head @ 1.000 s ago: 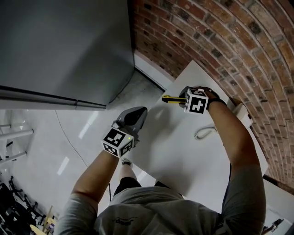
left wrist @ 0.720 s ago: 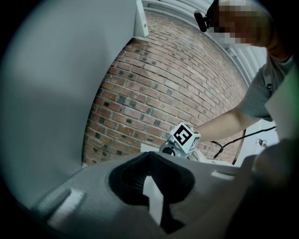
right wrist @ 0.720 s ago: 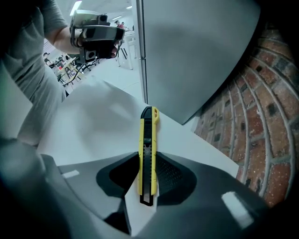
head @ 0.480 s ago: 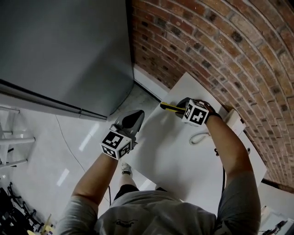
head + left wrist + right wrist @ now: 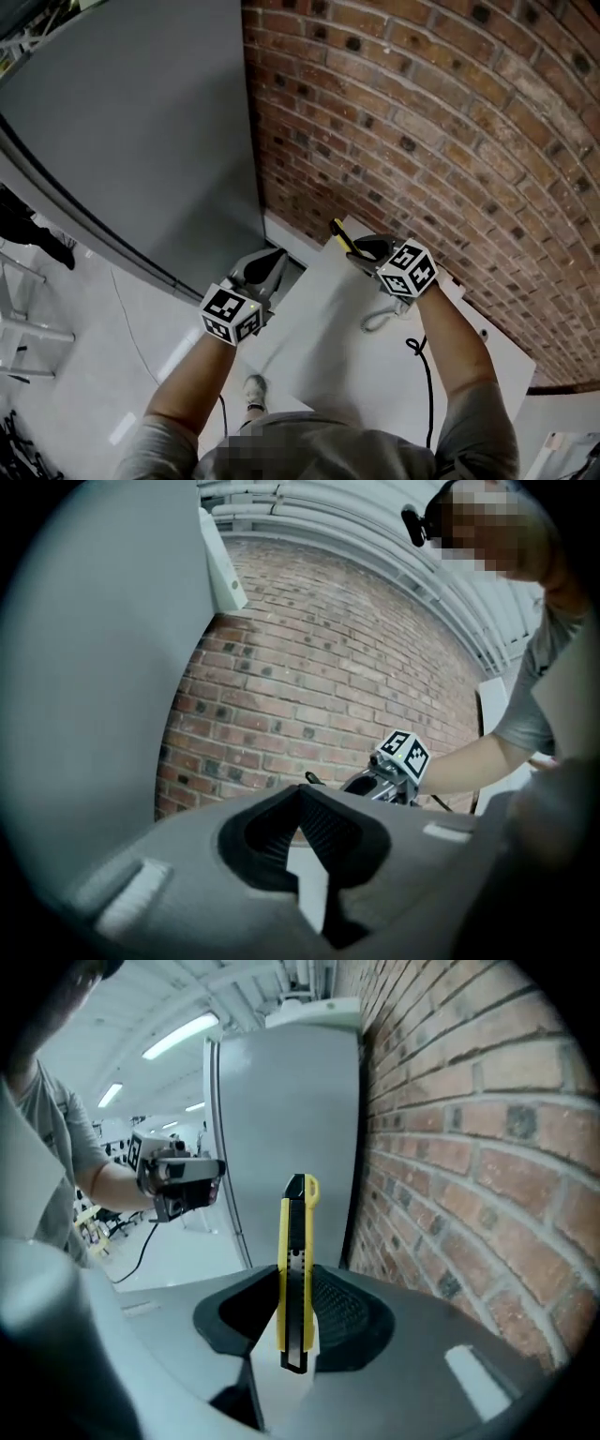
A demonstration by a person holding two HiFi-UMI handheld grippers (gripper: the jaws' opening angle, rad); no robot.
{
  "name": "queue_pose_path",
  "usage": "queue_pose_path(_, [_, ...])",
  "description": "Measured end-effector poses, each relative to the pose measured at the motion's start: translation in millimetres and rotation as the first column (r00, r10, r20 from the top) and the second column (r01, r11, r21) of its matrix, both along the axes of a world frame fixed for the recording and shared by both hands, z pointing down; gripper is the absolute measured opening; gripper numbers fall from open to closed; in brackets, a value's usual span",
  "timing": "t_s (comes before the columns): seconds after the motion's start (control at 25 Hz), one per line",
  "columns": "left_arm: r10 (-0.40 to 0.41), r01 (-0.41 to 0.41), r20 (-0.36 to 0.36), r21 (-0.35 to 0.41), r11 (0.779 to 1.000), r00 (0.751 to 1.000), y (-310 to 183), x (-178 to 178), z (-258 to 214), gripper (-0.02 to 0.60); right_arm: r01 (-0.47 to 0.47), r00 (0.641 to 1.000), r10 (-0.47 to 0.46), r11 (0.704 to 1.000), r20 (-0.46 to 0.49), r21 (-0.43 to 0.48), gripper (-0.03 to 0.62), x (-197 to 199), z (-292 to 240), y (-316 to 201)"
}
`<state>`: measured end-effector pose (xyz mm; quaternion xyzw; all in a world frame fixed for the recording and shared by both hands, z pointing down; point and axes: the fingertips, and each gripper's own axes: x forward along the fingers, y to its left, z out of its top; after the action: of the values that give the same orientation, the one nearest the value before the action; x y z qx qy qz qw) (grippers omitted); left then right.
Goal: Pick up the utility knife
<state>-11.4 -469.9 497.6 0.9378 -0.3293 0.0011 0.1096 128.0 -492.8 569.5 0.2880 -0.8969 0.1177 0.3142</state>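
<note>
The knife point(image 5: 297, 1269) — slim, yellow, with a black slider strip — sits clamped upright between the right gripper's point(image 5: 358, 251) jaws, above the table point(image 5: 319, 361) and near the brick wall point(image 5: 450, 122). The left gripper point(image 5: 270, 259) is closed and empty.

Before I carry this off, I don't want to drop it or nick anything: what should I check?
1. Grip of right tool on yellow-and-black utility knife: ok, jaws closed on its body.
2. Knife clear of white tabletop: ok, the right gripper view shows none beneath it.
3. Blade retracted: cannot tell.
4. Gap from knife tip to red brick wall: cannot tell.
5. Nothing in left tool, jaws together: ok.
</note>
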Motion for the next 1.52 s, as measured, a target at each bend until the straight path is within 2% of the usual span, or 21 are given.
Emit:
queue_pose_path(0.2, [0.013, -0.01, -0.035, 0.081, 0.997, 0.999, 0, 9, -87, -0.002, -0.091, 0.978, 0.068, 0.99, 0.199, 0.112, 0.127, 8, -109, -1])
queue_pose_path(0.4, [0.022, -0.016, -0.036, 0.162, 0.987, 0.999, 5, 11, -165, -0.002, -0.172, 0.924, 0.094, 0.968, 0.371, 0.182, 0.127, 14, -208, 6])
queue_pose_path(0.76, [-0.001, 0.0, 0.003, 0.298, 0.955, 1.0, 4, 2, -279, -0.002, -0.228, 0.862, 0.051, 0.927, 0.504, 0.297, 0.127, 15, -347, 13])
queue_pose_path(1.12, [-0.029, 0.014, 0.033, 0.377, 0.926, 0.999, 6, -8, -340, -0.002, -0.256, 0.825, 0.002, 0.893, 0.565, 0.37, 0.127, 17, -426, 14])
queue_pose_path(1.52, [-0.024, 0.005, 0.043, 0.386, 0.923, 0.999, 12, -3, -351, -0.002, -0.257, 0.818, -0.004, 0.892, 0.575, 0.371, 0.127, 14, -434, 17])
